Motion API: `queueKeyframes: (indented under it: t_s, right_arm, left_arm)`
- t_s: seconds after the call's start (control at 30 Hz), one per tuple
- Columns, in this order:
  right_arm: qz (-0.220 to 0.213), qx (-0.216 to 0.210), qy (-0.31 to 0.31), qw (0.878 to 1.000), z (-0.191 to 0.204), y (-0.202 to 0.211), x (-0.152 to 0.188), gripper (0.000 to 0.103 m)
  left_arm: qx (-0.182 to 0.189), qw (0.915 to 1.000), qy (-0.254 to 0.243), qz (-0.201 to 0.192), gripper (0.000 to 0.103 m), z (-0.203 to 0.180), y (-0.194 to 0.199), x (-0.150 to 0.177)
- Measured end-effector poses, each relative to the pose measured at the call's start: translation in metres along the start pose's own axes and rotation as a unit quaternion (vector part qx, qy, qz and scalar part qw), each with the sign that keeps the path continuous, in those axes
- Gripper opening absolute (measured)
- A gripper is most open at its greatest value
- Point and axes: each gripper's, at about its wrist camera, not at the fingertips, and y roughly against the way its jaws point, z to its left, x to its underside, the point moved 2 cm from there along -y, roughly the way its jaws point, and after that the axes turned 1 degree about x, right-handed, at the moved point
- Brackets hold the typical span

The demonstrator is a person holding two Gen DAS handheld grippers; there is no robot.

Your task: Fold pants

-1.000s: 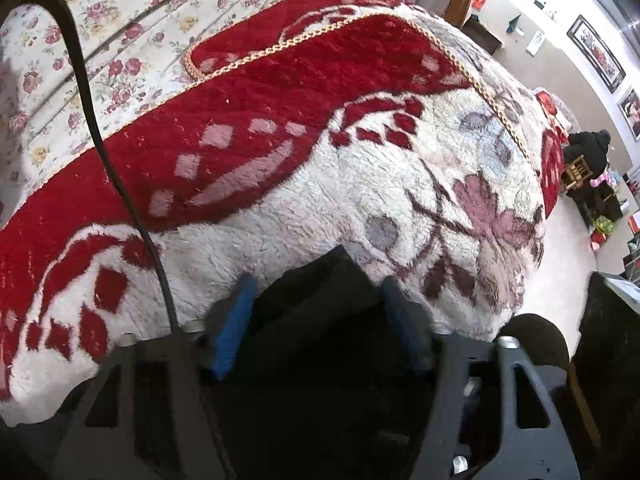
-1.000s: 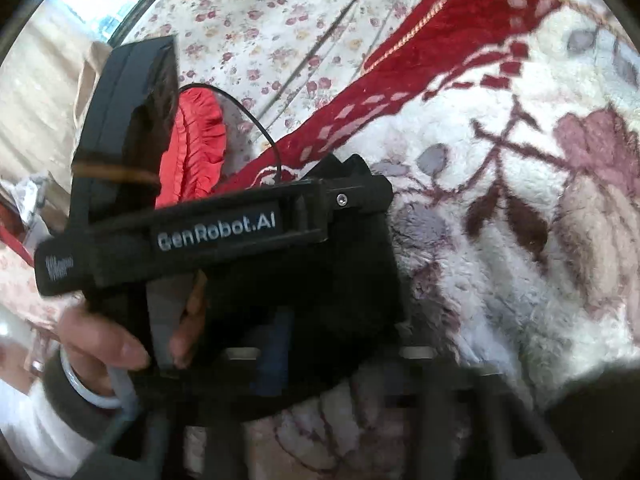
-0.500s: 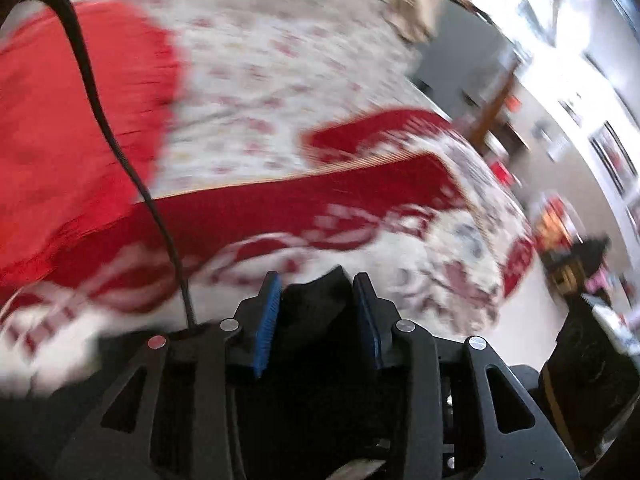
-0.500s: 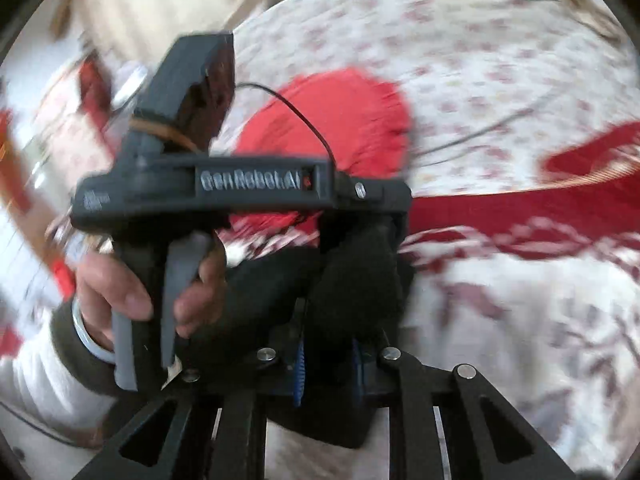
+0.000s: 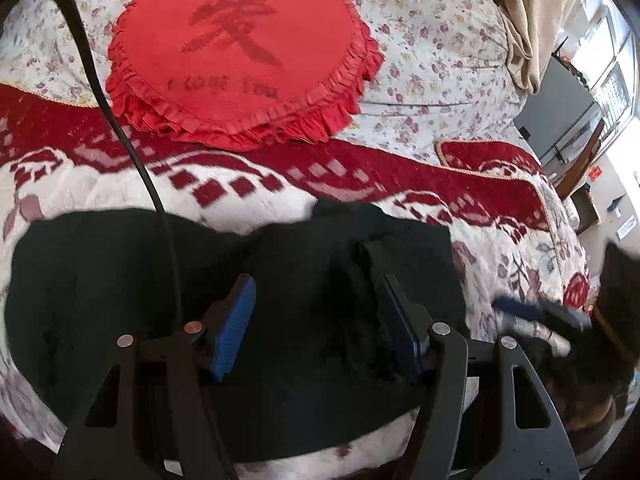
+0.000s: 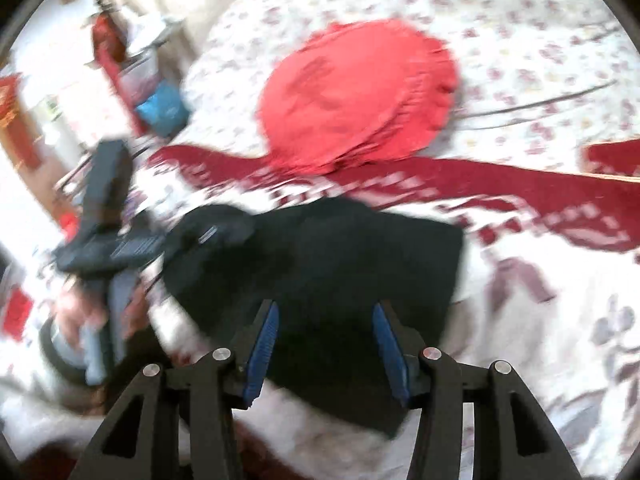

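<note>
The black pants (image 5: 280,280) lie folded in a flat bundle on the red-and-white blanket (image 5: 400,184) near the bed's front edge. Above them hover the left gripper (image 5: 316,320) and right gripper (image 6: 326,344), jaws spread, pinching nothing. A red frilled cushion (image 5: 240,60) lies beyond, well apart.

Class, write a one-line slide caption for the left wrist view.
Open left gripper above folded black pants on a floral blanket, red cushion behind.

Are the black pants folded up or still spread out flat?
Folded. The pants lie as a compact dark block with a thick doubled edge on the blanket, no legs stretched out. Both grippers are open above them.
</note>
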Motion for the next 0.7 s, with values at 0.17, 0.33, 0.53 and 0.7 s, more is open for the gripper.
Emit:
queueKeyframes:
  t_s: [0.17,0.33,0.53,0.7]
  right_arm:
    - [0.016,0.058,0.012,0.998,-0.01,-0.03,-0.018,0.048]
    - [0.038,0.153,0.046,0.986,-0.022,-0.076,-0.028,0.048]
    - [0.058,0.153,0.04,0.986,-0.033,-0.086,-0.026,0.05]
    - [0.043,0.135,0.045,0.989,-0.016,-0.053,-0.014,0.05]
  left_arm:
    - [-0.009,0.9999,-0.009,0.012,0.063,-0.02,-0.013,0.016]
    - [-0.038,0.9989,-0.004,0.028,0.063,-0.025,-0.034,0.025]
    - [-0.074,0.9968,-0.01,0.028,0.063,-0.018,-0.042,0.031]
    - [-0.072,0.9971,-0.001,0.025,0.063,-0.014,-0.038,0.035]
